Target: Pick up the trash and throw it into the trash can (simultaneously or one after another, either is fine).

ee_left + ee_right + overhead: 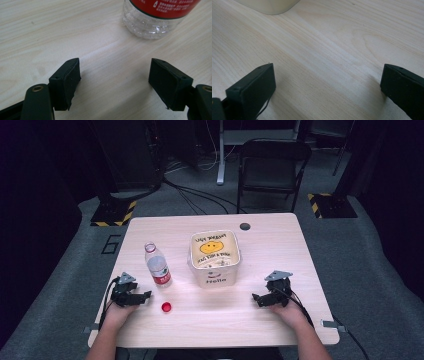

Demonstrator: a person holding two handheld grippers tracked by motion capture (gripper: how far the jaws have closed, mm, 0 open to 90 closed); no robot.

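Risk: open bottle (158, 265) tips if left tongs (142, 297) clip it; cap (166, 307) may skid on bench (280, 240); both tongs open, empty, right tongs (261, 298) idle.

The high view looks forward and down over the whole wooden table (280, 245). Each gripper view skims low and close over that tabletop; the left one shares the water bottle (157, 17) with the high view.
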